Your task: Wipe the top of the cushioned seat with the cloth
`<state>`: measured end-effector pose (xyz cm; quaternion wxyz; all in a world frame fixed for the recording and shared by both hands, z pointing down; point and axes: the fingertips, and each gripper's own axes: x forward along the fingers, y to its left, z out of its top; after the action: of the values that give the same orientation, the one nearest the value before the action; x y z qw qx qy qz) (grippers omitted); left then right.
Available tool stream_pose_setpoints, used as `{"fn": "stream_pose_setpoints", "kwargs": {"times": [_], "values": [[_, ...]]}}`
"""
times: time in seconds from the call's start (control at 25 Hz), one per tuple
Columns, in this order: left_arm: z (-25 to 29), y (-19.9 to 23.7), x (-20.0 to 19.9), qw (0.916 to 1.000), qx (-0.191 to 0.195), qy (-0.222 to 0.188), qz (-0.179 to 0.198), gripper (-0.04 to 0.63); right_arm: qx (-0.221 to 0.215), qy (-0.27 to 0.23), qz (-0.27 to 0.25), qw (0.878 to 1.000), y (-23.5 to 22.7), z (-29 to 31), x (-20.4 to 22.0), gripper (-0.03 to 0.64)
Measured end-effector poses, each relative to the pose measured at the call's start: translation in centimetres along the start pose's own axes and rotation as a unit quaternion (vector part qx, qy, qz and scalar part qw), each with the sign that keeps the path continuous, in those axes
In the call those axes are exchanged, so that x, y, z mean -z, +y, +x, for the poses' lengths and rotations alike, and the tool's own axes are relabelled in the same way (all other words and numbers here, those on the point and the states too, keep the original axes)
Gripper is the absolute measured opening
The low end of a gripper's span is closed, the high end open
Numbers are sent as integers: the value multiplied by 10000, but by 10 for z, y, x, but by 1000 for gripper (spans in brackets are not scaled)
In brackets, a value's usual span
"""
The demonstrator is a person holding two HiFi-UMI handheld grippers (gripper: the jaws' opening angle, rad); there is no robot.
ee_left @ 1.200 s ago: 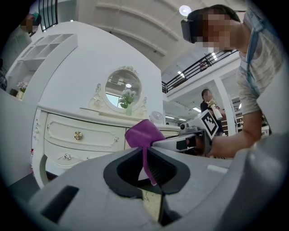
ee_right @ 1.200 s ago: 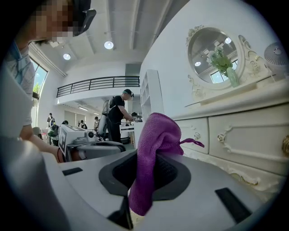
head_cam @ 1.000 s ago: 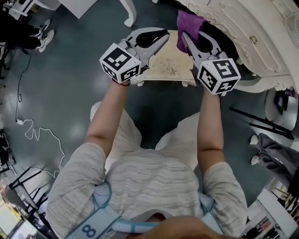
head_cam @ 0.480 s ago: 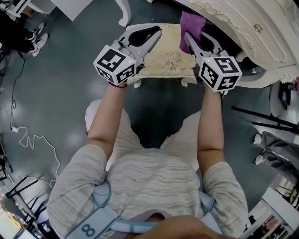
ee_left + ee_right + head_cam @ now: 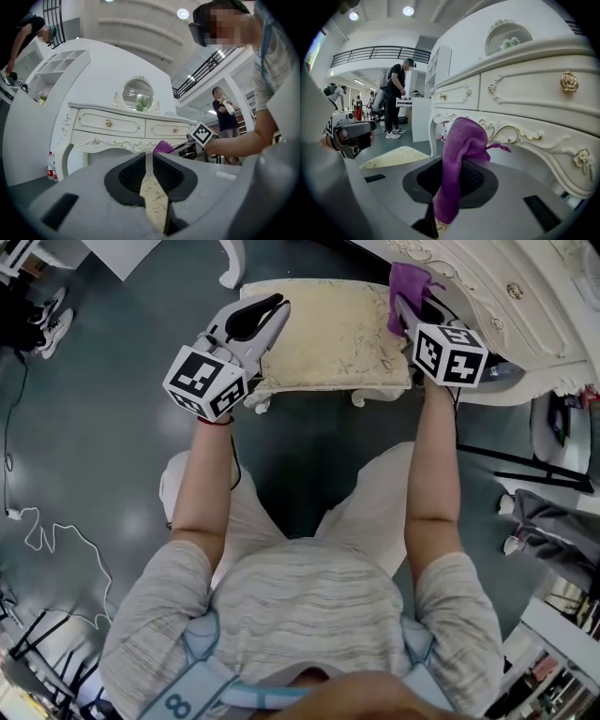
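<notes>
The cushioned seat (image 5: 328,329) is a cream stool with a faint floral print and white carved legs, standing in front of the person. My right gripper (image 5: 400,304) is over its far right corner, shut on a purple cloth (image 5: 411,282). In the right gripper view the cloth (image 5: 459,154) drapes over the jaws and hides their tips, with the seat (image 5: 393,157) low at the left. My left gripper (image 5: 277,307) hovers at the seat's left edge, shut and holding nothing. Its narrow jaw gap shows the seat (image 5: 154,201) below, and the cloth (image 5: 163,147) shows just beyond the tips.
A white ornate dressing table (image 5: 506,296) with gold-knobbed drawers (image 5: 525,103) stands right behind the seat. A white furniture leg (image 5: 230,263) is at the far left. Cables (image 5: 37,531) trail on the grey floor. Other people stand in the background (image 5: 396,101).
The two grippers have spread apart: the left one moved toward the seat's left edge, the right one with the cloth toward its far right corner. More of the seat top shows.
</notes>
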<state>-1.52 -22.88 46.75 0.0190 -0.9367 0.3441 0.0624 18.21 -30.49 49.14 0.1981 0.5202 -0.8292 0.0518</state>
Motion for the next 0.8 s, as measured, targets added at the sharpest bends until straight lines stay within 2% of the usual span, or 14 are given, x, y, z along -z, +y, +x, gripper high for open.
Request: {"fn": "stream_pose_setpoints", "kwargs": {"times": [0.2, 0.48, 0.8], "values": [[-4, 10, 13, 9996, -57, 64, -282, 63, 254, 684, -298, 9969, -8, 26, 23, 67], [-21, 16, 12, 9996, -153, 67, -224, 84, 567, 1447, -464, 9868, -10, 50, 53, 67], [-25, 24, 16, 9996, -136, 88, -238, 84, 802, 1670, -398, 9819, -6, 65, 63, 67]]}}
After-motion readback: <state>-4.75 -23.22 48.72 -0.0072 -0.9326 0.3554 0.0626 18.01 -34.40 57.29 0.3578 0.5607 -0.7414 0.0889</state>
